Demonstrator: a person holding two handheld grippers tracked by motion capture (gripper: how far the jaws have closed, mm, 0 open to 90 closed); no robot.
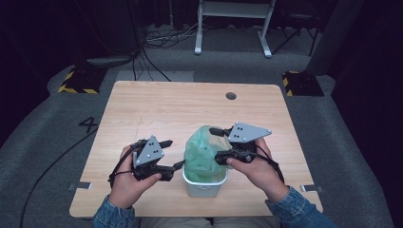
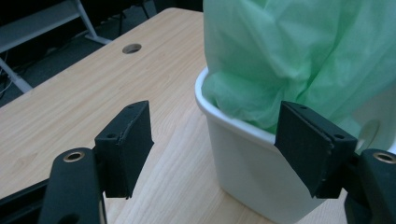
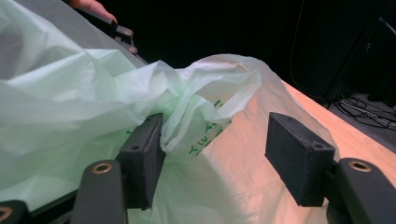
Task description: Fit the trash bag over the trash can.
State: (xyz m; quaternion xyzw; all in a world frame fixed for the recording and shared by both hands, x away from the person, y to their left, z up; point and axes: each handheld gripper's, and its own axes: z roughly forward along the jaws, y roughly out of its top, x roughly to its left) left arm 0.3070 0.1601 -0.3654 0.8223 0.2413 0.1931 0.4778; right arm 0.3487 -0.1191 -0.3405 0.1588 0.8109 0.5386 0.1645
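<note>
A small white plastic bin (image 1: 205,186) stands near the front edge of the light wooden table (image 1: 157,109), lined with a thin, crumpled pale green plastic bag (image 1: 202,151) that billows up well above its rim. The left gripper (image 1: 172,154), held in the person's left hand (image 1: 127,183), sits just beside the bin's left side; its jaws stand wide apart with nothing between them, the bin's wall lying just beyond the far jaw. The right gripper (image 1: 215,144), in the right hand (image 1: 255,168), reaches into the bag's upper right part. Its jaws are spread, one pad (image 3: 142,158) touching a gathered fold of the film, the other clear of it.
</note>
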